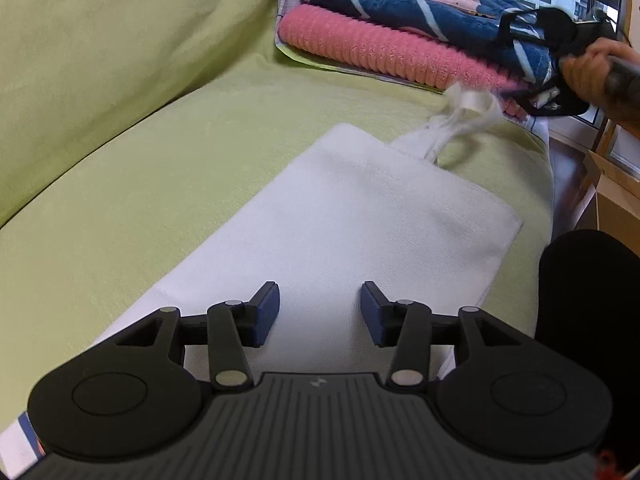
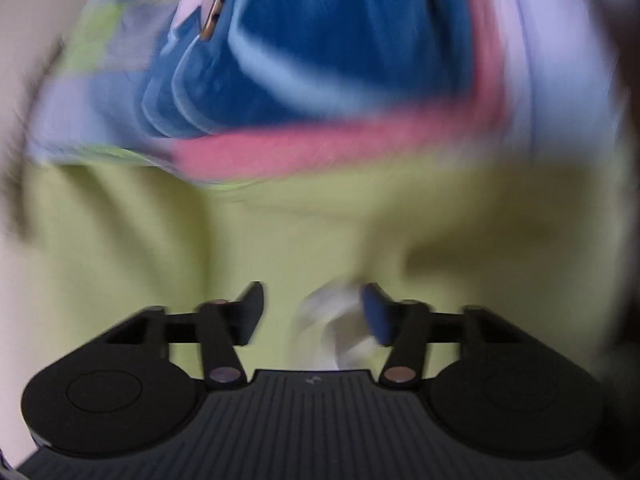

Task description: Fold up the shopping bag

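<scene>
A white fabric shopping bag lies flat on a green sofa seat. Its handles are at the far end, lifted off the seat and blurred. My left gripper is open just above the near part of the bag, nothing between its blue pads. In the right wrist view, which is motion-blurred, my right gripper is open, and the white handles lie between its fingers, against the right pad. A hand holds that gripper at the far right, beside the handles.
A folded pink blanket and a blue one are stacked at the sofa's far end, just behind the handles. The green backrest rises on the left. A dark-clothed leg and wooden furniture are at the right.
</scene>
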{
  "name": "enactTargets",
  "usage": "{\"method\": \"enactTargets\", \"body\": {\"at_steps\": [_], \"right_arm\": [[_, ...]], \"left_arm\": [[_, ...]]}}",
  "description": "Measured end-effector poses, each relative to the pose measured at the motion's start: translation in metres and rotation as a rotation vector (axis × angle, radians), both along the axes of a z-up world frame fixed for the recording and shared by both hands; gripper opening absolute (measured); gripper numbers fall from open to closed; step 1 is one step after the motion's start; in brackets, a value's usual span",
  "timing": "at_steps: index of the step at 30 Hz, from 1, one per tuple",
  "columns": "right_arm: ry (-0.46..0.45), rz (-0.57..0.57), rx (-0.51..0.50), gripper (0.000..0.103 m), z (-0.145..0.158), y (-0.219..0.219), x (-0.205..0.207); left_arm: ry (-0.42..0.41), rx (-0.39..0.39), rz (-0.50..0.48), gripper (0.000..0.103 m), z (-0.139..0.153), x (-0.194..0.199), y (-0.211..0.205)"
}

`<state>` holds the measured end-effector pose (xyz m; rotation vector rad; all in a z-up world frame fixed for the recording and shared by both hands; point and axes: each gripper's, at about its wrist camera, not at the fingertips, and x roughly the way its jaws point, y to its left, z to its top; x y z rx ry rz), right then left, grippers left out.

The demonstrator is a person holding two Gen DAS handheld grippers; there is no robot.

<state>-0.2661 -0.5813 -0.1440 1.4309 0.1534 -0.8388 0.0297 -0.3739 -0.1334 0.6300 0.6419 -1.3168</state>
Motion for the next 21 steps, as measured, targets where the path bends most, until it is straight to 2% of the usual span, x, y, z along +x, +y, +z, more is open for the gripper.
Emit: {"method": "enactTargets", "body": {"at_steps": [1,2,3,5,6,8,11,15,18,20,21], "right_arm": [[0.031,0.03,-0.057,0.056,0.012,0.003,-0.003],[0.066,0.053,-0.108,0.065,0.024,0.01,-0.005],[0.103,0.078,-0.153,0.067,0.037,0.021,-0.006],[0.1,0.163,-0.242,0.067,0.052,0.044,-0.003],[0.07,0.217,-0.262,0.067,0.058,0.057,0.003],[0.011,0.322,-0.237,0.068,0.054,0.088,0.016],[0.0,0.42,-0.116,0.068,0.03,0.131,0.043],[0.01,0.409,-0.003,0.066,-0.006,0.172,0.068],[0.019,0.362,-0.049,0.068,-0.01,0.18,0.082],[0.056,0.363,-0.003,0.069,-0.019,0.185,0.095],[0.057,0.352,-0.013,0.07,-0.019,0.184,0.098]], "left_arm": [[-0.012,0.008,0.008,0.052,0.003,0.003,0.002],[-0.025,0.011,0.021,0.052,0.006,0.006,0.004],[-0.035,0.006,0.038,0.052,0.01,0.01,0.009],[-0.034,-0.024,0.087,0.052,0.021,0.023,0.025],[-0.027,-0.036,0.114,0.052,0.026,0.031,0.035],[-0.025,-0.044,0.183,0.052,0.032,0.051,0.058],[0.003,-0.043,0.322,0.051,0.034,0.085,0.096],[0.098,-0.048,0.502,0.051,0.032,0.121,0.149],[0.184,-0.058,0.575,0.051,0.025,0.132,0.178],[0.248,-0.057,0.612,0.051,0.017,0.137,0.194],[0.277,-0.051,0.629,0.051,0.012,0.138,0.198]]}}
